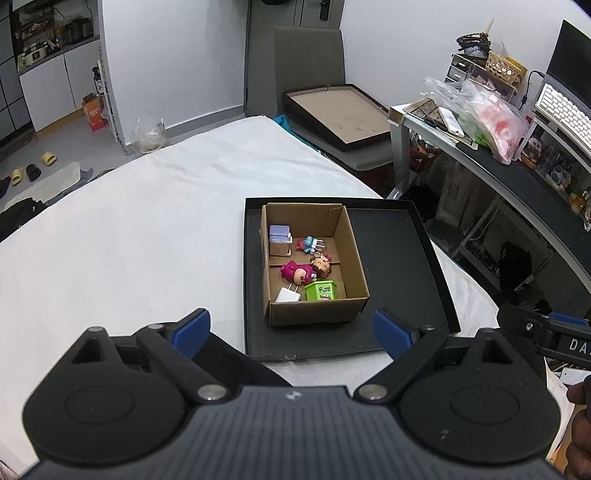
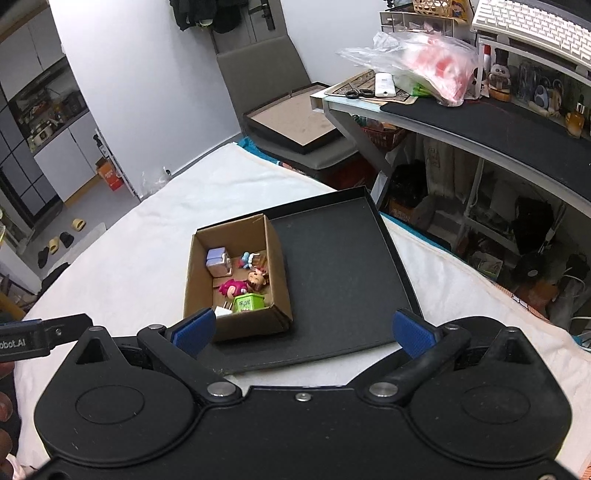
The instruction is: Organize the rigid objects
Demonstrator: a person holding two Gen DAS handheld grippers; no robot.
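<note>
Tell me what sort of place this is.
Probably a bedroom or small studio flat: a white-sheeted mattress serves as the work surface, a cluttered desk with a keyboard stands beside it, and slippers lie on the floor.

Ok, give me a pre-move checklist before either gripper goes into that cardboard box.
1. Left gripper open and empty: ok.
2. Right gripper open and empty: ok.
3. Cardboard box sits upright inside the black tray, top open: ok.
4. Items reachable from above: green cube, white charger, magenta figure all lie uncovered: ok.
5. Free space in the tray beside the box for sorting: ok, its right side is bare.
6. Items free of each other: not ok, the magenta figure touches the brown-haired figure.
</note>
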